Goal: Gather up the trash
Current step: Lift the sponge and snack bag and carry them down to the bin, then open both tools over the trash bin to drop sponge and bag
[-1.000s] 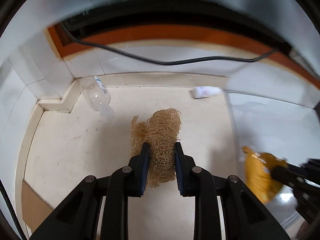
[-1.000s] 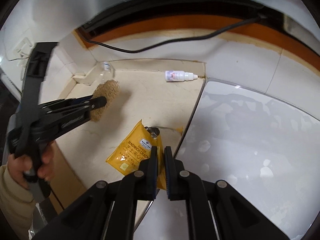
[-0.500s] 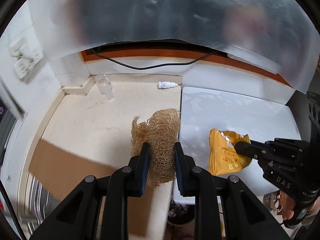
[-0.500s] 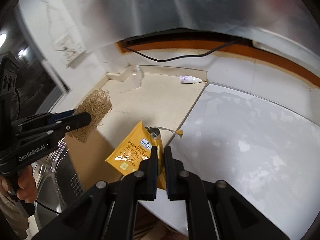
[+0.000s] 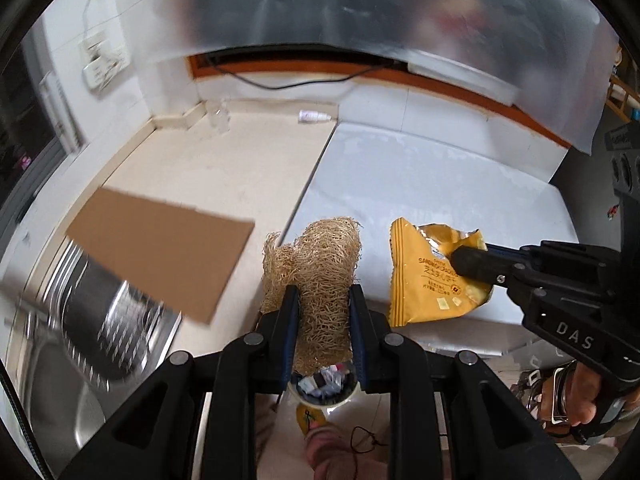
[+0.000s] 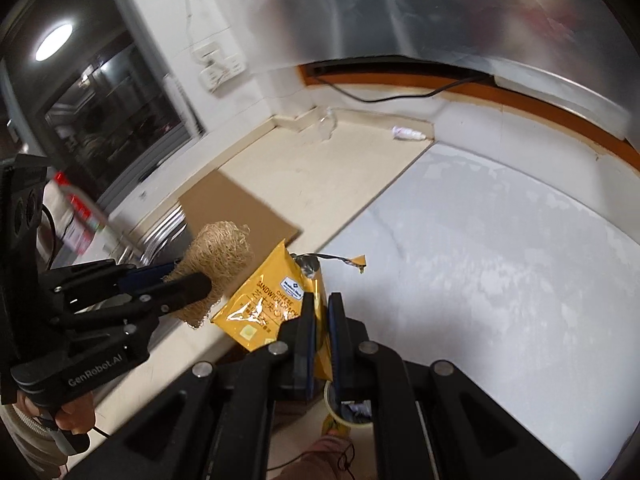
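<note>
- Your right tool (image 6: 319, 322) pinches a yellow wrapper (image 6: 272, 300) printed "CHEESE SANDWICH CRACKER"; its housing reads "DAS".
- Your left tool (image 5: 323, 320), marked "GenRobot.AI", is clamped on a tan loofah scrubber (image 5: 320, 264), level with the wrapper.
- Beyond both tools: a cream desk (image 5: 224, 176), a cardboard sheet (image 5: 160, 252), a white slab (image 5: 432, 184); a small white bottle (image 5: 314, 116) lies by the far wall.
- A steel sink (image 5: 80, 344) lies left of your left tool.

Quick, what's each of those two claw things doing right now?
Left gripper: fingers closed on the loofah scrubber.
Right gripper: fingers closed on the yellow cracker packet.
</note>
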Tool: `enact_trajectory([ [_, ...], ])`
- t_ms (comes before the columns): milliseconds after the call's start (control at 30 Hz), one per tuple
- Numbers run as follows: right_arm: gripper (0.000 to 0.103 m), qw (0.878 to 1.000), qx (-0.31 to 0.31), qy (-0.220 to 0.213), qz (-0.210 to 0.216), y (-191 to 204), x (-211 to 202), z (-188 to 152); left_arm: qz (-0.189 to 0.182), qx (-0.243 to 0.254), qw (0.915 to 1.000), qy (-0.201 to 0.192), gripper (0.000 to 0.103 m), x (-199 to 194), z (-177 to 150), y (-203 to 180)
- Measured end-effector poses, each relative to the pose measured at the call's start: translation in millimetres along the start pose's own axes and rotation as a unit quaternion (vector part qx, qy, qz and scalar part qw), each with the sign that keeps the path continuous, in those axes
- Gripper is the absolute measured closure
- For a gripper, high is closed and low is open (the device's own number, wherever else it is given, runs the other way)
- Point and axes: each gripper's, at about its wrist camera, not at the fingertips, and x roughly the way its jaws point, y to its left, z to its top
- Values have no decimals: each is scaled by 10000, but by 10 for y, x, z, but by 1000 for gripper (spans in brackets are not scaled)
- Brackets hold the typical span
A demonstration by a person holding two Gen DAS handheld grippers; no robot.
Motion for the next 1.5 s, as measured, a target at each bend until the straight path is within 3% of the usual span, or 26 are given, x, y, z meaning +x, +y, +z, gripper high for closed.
enact_trajectory([
  [233, 97, 9985, -420, 308, 184, 85, -46, -449, 201, -481, 9986, 54, 82, -58, -554, -104],
  [467, 97, 9952, -551, 761, 274, 42, 321, -852, 493, -732, 9949, 489, 81, 337, -1033, -96],
  [600, 97, 9923, -607, 1058, 195, -44, 725, -1130, 618, -703, 9921, 841, 81, 858, -1355, -101],
  [733, 97, 9874, -629, 1452, 53, -158, 1288, -1500, 485, -943, 9879, 1136, 81, 1467, -1682, -22],
  [1000, 97, 9764, -401, 2113, -214, -542, 2698, -2254, 448, -1258, 9784, 1579, 81, 2947, -2243, 251],
  [1133, 96, 9720, -299, 2315, -288, -733, 3492, -2582, 450, -1163, 9779, 1679, 80, 3575, -2503, 339],
  [1300, 93, 9689, -158, 2454, -279, -917, 4283, -2905, 280, -979, 9793, 1749, 70, 4272, -2773, 421],
  [1400, 80, 9644, -34, 2628, -296, -1055, 4579, -3056, 210, -909, 9772, 1910, 66, 4537, -2889, 451],
  [1500, 74, 9636, 90, 2657, -268, -1125, 4706, -3128, 250, -851, 9740, 2085, 53, 4722, -2966, 506],
])
